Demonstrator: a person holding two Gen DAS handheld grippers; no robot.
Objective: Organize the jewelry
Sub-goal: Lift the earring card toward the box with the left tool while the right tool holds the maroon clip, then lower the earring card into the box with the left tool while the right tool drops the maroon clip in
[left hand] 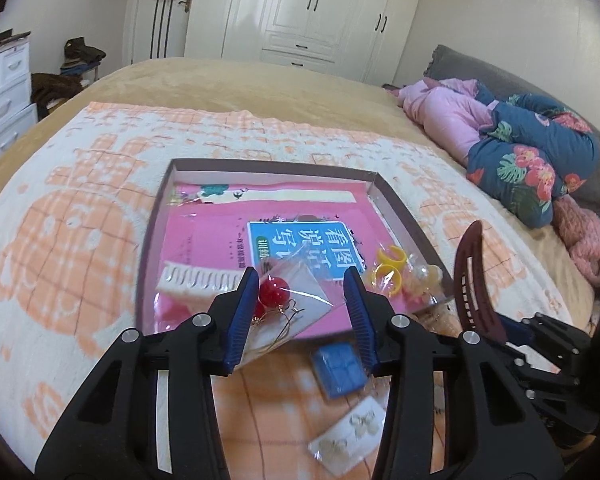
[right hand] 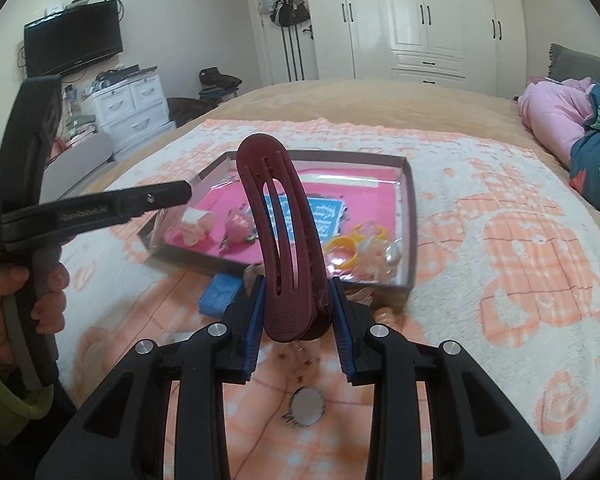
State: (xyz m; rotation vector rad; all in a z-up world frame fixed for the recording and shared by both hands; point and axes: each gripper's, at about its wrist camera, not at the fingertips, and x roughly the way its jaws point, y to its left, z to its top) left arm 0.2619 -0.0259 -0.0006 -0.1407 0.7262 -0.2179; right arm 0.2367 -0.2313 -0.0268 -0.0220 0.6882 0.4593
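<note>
Here, in the right wrist view, our right gripper [right hand: 298, 316] pinches a dark red hair clip [right hand: 286, 240] by its lower end, so the clip stands upright in the middle of the frame, curving up over the shallow brown box [right hand: 408, 208] behind it. In the left wrist view our left gripper [left hand: 306, 312] hangs just over the near edge of that box [left hand: 156, 216], its blue pads [left hand: 244, 316] spread apart with nothing pressed between them; a clear packet of red bead earrings [left hand: 278, 292] shows in the gap, lying partly over the box's near edge. No earlier frame lets us say more about how those jaws stand. Inside the box, on a pink sheet, we see a blue booklet [left hand: 300, 246] in the centre, yellow rings [left hand: 388, 268] at the lower right, and a white comb-like piece [left hand: 196, 280] at the lower left. Outside the box, on the orange and white blanket [left hand: 60, 220], a small blue case [left hand: 338, 368] lies just below the box, and a white card of earrings [left hand: 348, 440] sits near the bottom of the frame. At the left edge of the right wrist view, a hand [right hand: 40, 292] grips the other gripper's handle.
</note>
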